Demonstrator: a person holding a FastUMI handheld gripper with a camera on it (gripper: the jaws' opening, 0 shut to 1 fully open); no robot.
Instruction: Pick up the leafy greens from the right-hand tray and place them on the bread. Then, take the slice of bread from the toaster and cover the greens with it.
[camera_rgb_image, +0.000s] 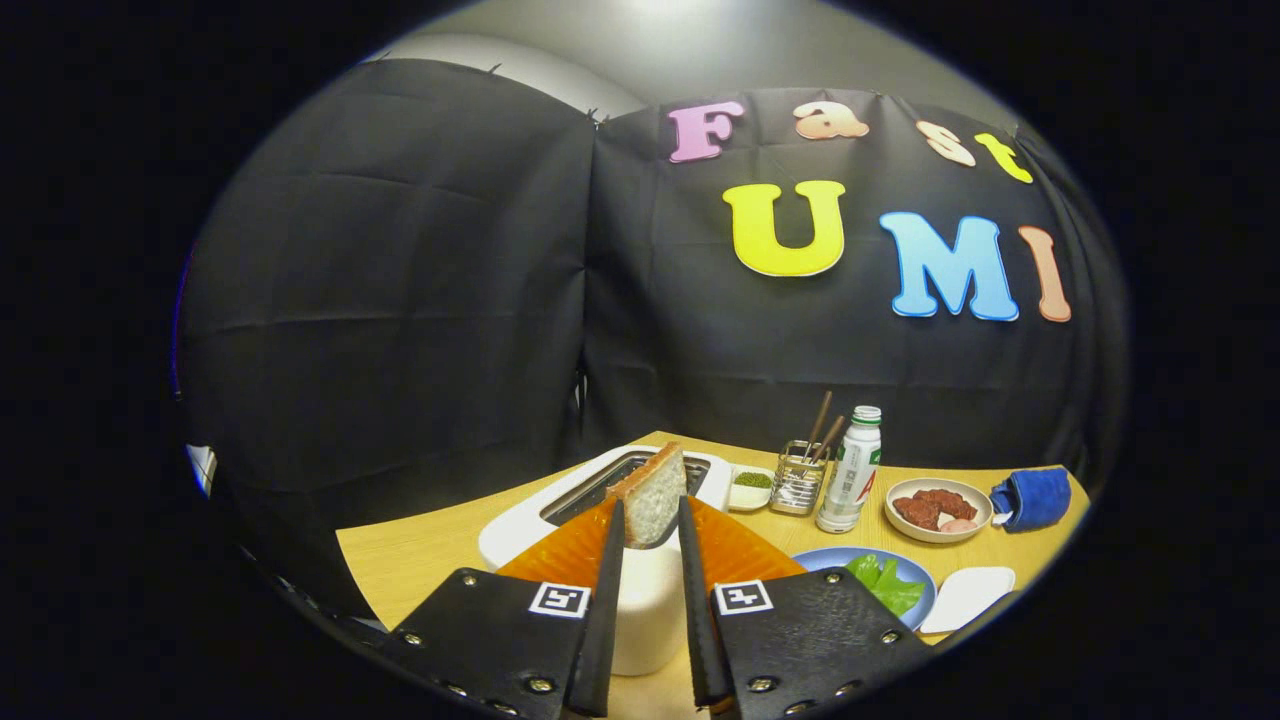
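Note:
A slice of bread (653, 495) is clamped between my two fingers, held upright above the white toaster (520, 530); my gripper (650, 522) is shut on its lower part. The toaster's dark slot lies just behind the slice. To the right of the fingers a blue plate (925, 572) holds leafy greens (885, 583); whether bread lies under them is hidden by my right finger.
Beyond the toaster stand a small dish of green bits (752, 483), a metal holder with chopsticks (800, 478) and a white bottle (852, 470). Farther right are a bowl of reddish food (937, 508), a blue cloth (1035, 497) and a white tray (968, 597) near the table edge.

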